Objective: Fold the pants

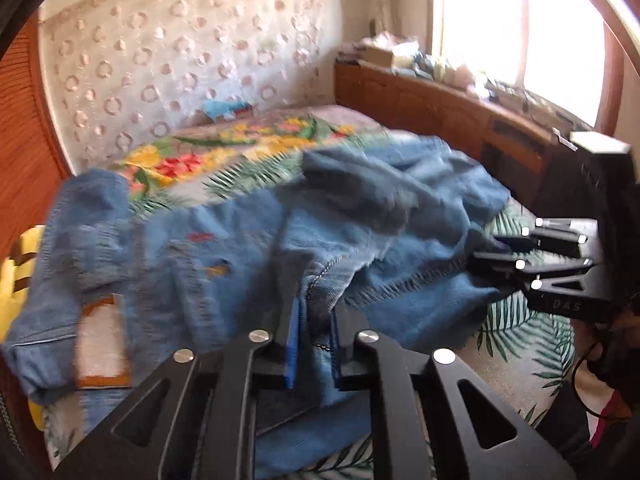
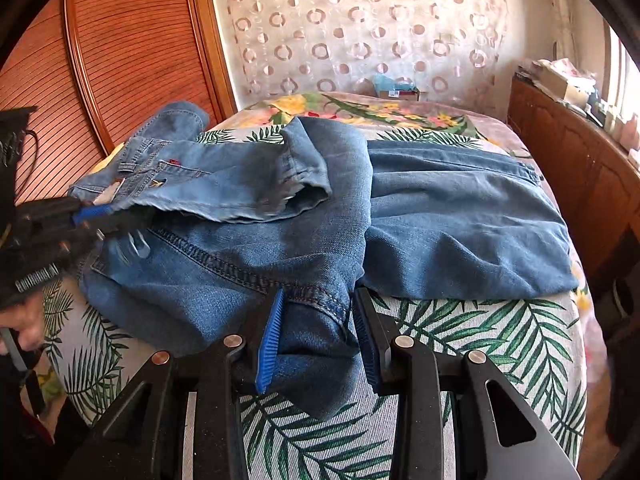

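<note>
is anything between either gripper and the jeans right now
Nothing visible. The left gripper is already shut on a fold of the jeans, and denim sits between the fingers of the right gripper on the bedspread.

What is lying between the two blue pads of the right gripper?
In the right wrist view, a bunched fold of the jeans lies between the right gripper pads.

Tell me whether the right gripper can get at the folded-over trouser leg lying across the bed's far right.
Probably yes, but not at once: the right gripper has denim bunched between its fingers. Beyond it, the folded leg lies in the open on the bedspread, nothing covering it.
</note>
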The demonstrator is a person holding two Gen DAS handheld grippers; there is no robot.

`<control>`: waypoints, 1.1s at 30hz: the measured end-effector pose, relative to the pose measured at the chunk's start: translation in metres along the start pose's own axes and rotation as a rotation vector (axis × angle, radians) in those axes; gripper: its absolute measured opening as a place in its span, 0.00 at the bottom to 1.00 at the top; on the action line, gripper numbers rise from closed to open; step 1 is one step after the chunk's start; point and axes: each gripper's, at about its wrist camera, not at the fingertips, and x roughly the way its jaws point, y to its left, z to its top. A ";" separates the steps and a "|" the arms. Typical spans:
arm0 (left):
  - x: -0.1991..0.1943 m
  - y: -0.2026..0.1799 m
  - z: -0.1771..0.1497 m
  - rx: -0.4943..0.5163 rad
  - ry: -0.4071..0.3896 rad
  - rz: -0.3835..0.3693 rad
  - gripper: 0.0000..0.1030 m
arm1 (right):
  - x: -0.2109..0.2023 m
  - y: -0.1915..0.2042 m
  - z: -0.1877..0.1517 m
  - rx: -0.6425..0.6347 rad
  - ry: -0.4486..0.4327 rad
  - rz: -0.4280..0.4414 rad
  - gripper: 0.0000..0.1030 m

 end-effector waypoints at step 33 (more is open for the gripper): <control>-0.069 0.086 -0.039 -0.152 -0.027 0.146 0.78 | 0.007 0.029 -0.012 -0.065 -0.028 0.026 0.36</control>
